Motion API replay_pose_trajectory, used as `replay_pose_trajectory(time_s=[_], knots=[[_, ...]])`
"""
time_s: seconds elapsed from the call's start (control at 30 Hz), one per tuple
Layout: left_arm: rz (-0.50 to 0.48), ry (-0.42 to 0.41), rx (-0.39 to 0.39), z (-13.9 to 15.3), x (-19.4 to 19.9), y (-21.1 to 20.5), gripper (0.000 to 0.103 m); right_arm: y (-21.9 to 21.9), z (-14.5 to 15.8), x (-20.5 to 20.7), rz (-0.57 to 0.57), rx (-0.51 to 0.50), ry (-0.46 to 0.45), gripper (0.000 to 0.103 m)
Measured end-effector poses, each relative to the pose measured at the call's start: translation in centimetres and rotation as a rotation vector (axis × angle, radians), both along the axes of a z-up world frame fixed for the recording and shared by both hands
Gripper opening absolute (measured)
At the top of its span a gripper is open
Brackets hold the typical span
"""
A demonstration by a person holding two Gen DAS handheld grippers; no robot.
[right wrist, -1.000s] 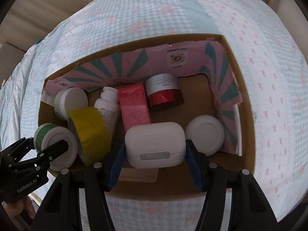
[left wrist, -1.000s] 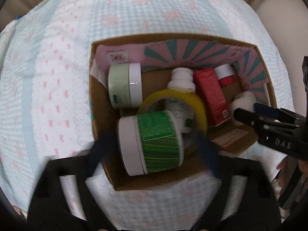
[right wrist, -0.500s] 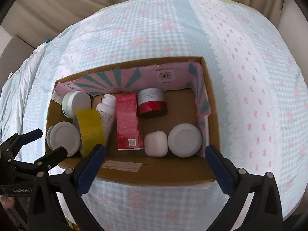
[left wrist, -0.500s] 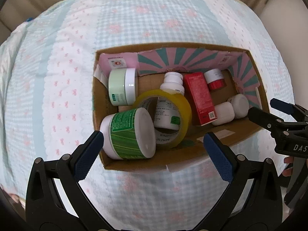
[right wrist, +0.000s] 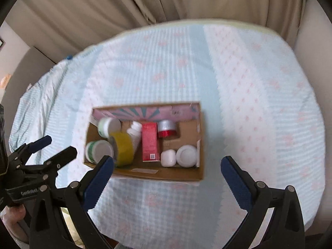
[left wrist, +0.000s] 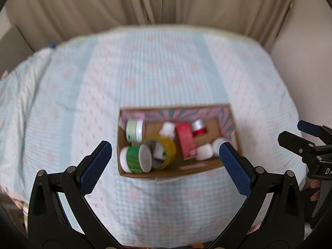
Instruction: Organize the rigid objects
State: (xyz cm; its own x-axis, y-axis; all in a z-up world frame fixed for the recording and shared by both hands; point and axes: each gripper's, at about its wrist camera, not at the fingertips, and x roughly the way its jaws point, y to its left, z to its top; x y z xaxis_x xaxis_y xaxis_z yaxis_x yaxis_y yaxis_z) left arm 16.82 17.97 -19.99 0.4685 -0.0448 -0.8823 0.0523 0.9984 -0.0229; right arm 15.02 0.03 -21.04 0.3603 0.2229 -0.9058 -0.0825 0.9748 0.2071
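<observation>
A cardboard box [left wrist: 166, 171] [right wrist: 176, 175] sits on the bed. It holds a green-labelled jar [left wrist: 136, 159] [right wrist: 97, 149], a pale green jar [left wrist: 134, 130] [right wrist: 108, 125], a yellow tape roll [left wrist: 162, 150] [right wrist: 123, 150], a white bottle [left wrist: 168, 129] [right wrist: 136, 133], a red carton [left wrist: 185, 143] [right wrist: 149, 143], a red-and-silver jar [left wrist: 198, 127] [right wrist: 167, 127], a white earbud case [left wrist: 204, 152] [right wrist: 168, 158] and a round white lid [right wrist: 186, 156]. My left gripper [left wrist: 165, 157] is open and empty, well back from the box. My right gripper [right wrist: 167, 173] is open and empty, also held back.
The bed [left wrist: 166, 66] has a pale blue checked cover with pink bows. Beige curtains [left wrist: 145, 2] hang behind it. A wall [right wrist: 307, 27] is at the right. The right gripper shows at the right edge of the left wrist view [left wrist: 309, 145]; the left gripper shows at the left in the right wrist view [right wrist: 39, 161].
My left gripper let go of the green-labelled jar and my right let go of the white earbud case, both now lying in the box. Both grippers opened and drew back and up.
</observation>
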Motion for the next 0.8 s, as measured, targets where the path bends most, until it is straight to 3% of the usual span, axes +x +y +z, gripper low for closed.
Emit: replay_pose_trajectory(time_s=[0.17, 0.4, 0.57, 0.8], knots=[[0.016, -0.18, -0.018, 8.9, -2.9, -1.9, 0.103, -2.2, 8.5, -1.8, -0.009, -0.056, -0.152, 0.102], [0.032, -0.389, -0.02, 16.3, -7.8, -4.2, 0.103, -5.2, 16.8, -5.6, -0.07, -0.091, -0.346, 0.103], [0.036, -0.453, -0.06, 18.5, -10.8, -5.8, 0.103, -6.2, 19.8, -8.8, -0.084, -0.116, -0.439, 0.102], [0.059, -0.508, -0.083, 19.0, -13.1, -6.8, 0.103, -6.8, 20.6, -11.0, -0.089, -0.144, -0.489, 0.102]])
